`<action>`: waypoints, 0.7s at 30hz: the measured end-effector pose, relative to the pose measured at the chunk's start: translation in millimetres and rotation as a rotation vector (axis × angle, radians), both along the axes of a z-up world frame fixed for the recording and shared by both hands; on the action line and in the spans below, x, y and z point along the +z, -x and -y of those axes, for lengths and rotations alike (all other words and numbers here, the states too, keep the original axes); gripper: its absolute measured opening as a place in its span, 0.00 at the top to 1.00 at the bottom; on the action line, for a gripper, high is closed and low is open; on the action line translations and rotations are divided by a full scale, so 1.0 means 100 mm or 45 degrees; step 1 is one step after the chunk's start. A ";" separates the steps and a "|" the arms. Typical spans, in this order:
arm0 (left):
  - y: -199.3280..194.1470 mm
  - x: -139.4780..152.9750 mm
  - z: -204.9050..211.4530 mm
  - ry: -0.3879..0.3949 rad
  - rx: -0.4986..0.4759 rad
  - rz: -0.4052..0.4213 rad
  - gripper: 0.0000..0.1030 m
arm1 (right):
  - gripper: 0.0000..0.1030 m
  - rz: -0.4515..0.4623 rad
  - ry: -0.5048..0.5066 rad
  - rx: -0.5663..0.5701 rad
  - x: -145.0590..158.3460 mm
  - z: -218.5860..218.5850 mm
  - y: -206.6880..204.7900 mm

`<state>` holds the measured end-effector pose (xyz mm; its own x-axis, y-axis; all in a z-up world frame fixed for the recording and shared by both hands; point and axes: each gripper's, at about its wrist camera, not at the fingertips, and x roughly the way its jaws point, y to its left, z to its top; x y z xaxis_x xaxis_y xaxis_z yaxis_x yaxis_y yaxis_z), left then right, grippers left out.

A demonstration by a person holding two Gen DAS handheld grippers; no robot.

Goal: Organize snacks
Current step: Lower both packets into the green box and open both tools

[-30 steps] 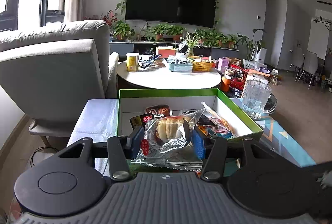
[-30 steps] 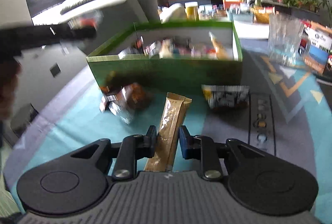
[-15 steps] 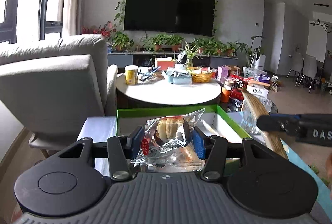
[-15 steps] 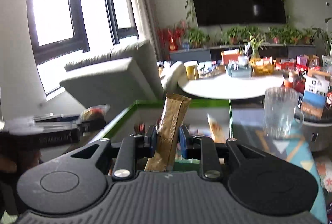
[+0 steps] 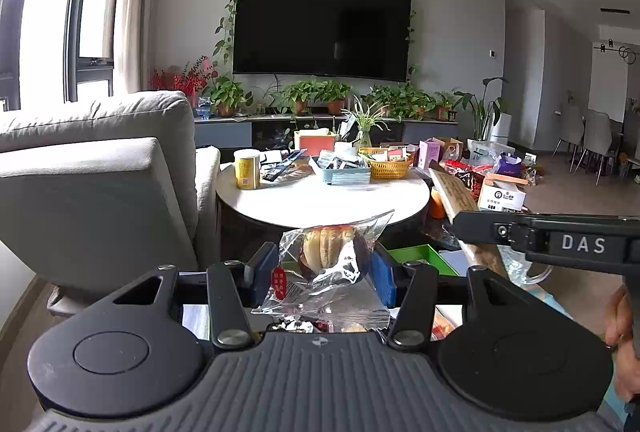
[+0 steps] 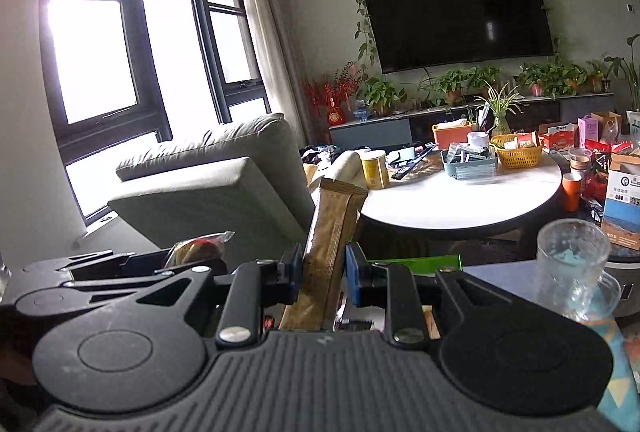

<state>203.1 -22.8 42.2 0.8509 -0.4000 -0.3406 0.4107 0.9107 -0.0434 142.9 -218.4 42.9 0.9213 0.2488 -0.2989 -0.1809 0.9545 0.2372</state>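
Note:
My left gripper (image 5: pixel 320 272) is shut on a clear-wrapped pastry packet (image 5: pixel 326 252) and holds it up in the air. My right gripper (image 6: pixel 323 272) is shut on a long tan snack sachet (image 6: pixel 334 232), held upright. The right gripper with its sachet (image 5: pixel 454 191) also shows at the right of the left wrist view. The left gripper and its packet (image 6: pixel 198 250) show at the lower left of the right wrist view. Only the far rim of the green snack box (image 5: pixel 416 256) (image 6: pixel 416 263) peeks behind the fingers.
A grey armchair (image 5: pixel 100 183) stands to the left. A round white table (image 5: pixel 320 195) with a yellow can, trays and a basket stands ahead. A glass mug (image 6: pixel 574 264) stands at the right on a patterned mat. A TV and plants line the far wall.
Both grippers have risen and tilted up with their snacks. The green box has dropped almost out of view. The right gripper lifted the sachet off the mat and came beside the left one.

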 end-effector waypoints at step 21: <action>-0.50 -0.46 0.06 -0.071 0.003 -0.202 0.53 | 0.78 -0.212 -0.026 0.026 -0.43 -0.02 -0.55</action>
<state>253.4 -28.7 -3.9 0.7854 -0.3749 -0.4926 0.4006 0.9145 -0.0571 198.3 -216.2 0.2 0.8542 0.2745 -0.4416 -0.1567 0.9457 0.2848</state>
